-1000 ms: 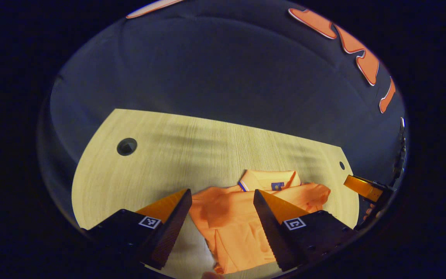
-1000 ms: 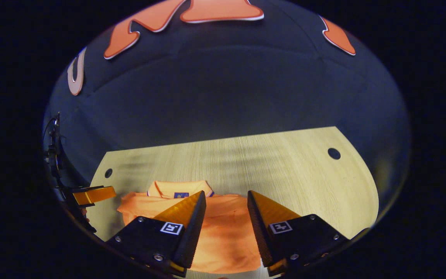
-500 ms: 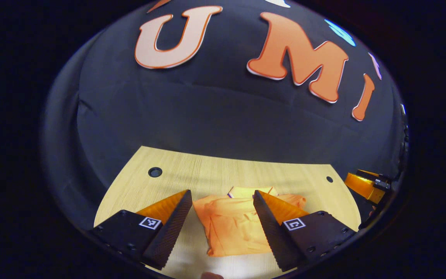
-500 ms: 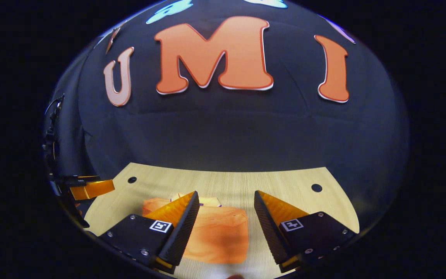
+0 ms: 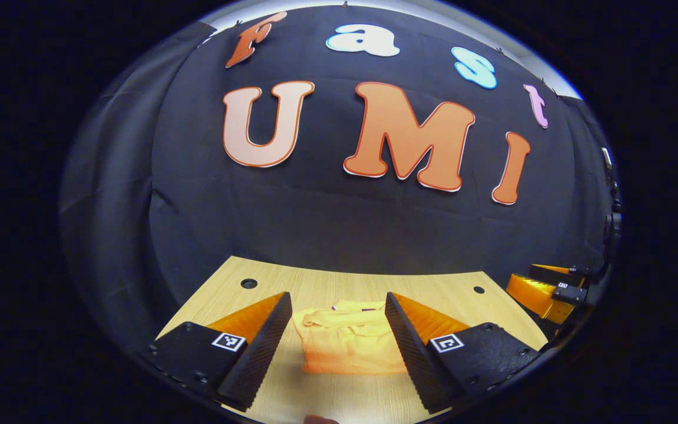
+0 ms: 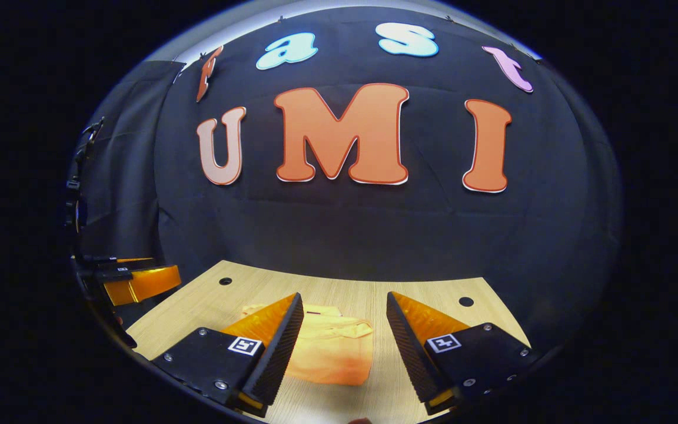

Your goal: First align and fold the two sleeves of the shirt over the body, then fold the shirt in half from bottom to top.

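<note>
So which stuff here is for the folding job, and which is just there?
For the job:
- orange shirt, lying folded on the table
- left gripper, open
- right gripper, open

Just there:
- wooden table
- table holes

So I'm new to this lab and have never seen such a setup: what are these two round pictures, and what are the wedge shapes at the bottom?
Each picture comes from a camera riding on a hand-held gripper that a person carries, one per hand. The wedges are that gripper's own two fingers. In the left gripper view the left hand-held gripper stands open and holds nothing; in the right gripper view the right hand-held gripper is open and empty too. Beyond them a folded orange shirt lies on a wooden table. Each view also catches the other gripper at its edge.
</note>
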{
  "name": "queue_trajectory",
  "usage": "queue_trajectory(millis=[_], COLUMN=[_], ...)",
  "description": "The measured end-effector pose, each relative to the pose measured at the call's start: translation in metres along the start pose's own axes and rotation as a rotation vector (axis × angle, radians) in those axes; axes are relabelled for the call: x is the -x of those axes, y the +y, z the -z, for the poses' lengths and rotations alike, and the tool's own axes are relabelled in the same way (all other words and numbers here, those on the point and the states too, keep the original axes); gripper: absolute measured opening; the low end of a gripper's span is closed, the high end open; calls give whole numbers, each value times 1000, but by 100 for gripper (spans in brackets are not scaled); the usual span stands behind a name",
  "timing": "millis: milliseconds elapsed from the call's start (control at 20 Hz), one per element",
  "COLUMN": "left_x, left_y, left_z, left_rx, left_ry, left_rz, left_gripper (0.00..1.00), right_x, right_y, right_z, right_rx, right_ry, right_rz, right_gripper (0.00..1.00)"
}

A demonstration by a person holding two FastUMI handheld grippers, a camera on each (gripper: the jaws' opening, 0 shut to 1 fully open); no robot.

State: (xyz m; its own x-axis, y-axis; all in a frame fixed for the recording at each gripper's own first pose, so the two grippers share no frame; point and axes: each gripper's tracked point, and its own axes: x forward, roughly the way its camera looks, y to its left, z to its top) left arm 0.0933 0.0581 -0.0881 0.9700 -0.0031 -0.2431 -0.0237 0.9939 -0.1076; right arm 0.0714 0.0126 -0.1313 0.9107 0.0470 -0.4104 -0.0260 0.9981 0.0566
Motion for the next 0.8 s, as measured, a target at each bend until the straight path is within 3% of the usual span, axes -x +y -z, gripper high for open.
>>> queue_trajectory(millis=[250,800], left_x=[55,118], left_y=[-18,-36], left_z=[-2,13], left_rx=[-6,-100], left_ry=[-89,-201], left_rz=[-5,-38], left_gripper=[97,97], right_x=[43,90], right_y=[9,12], right_z=[-6,13], right_rx=[10,41], right_ry=[-105,-138], right_rz=[-33,-53], right_gripper=[86,94])
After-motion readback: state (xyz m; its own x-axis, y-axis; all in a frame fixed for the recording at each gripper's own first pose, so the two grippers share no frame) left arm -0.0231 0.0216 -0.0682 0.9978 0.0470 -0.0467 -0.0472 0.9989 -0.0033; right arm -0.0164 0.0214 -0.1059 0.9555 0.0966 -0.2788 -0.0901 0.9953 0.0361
